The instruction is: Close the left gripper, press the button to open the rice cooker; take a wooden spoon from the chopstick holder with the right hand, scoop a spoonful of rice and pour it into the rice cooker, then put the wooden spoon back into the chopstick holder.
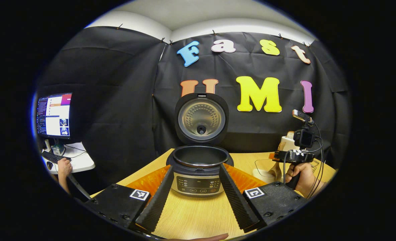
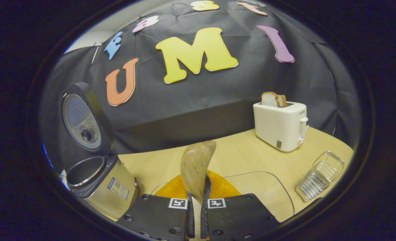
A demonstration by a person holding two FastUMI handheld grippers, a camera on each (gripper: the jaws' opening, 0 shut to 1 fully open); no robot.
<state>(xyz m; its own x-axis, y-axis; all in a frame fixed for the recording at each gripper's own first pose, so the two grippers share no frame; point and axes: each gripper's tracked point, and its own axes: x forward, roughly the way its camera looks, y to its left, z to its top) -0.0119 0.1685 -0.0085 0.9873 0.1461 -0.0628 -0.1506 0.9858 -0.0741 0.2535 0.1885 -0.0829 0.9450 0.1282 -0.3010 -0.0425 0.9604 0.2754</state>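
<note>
Right tool point(image 2: 197, 214): fingers pinched together on the handle of the pale, grain-streaked wooden spoon point(image 2: 196, 169), whose bowl stands upright just ahead of the fingertips.
Left tool point(image 1: 198, 197): fingers spread wide, grasping nothing, low over the light wooden surface point(image 1: 191, 217).
Black-and-silver rice cooker point(image 1: 198, 167): directly ahead between the left tool's fingers, lid raised upright, dark inner pot exposed.
Wire chopstick holder point(image 2: 320, 175): ahead and right of the right tool.
White toaster point(image 2: 281, 125): farther back, bread slices sticking out.

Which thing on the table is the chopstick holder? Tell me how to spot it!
Start at the white toaster standing by the black cloth wall, with bread slices poking out of its top. Come forward along the wooden table towards its near right edge, and there sits the chopstick holder. It is the shiny wire basket you can see straight through, unlike the solid toaster and the rice cooker.
</note>
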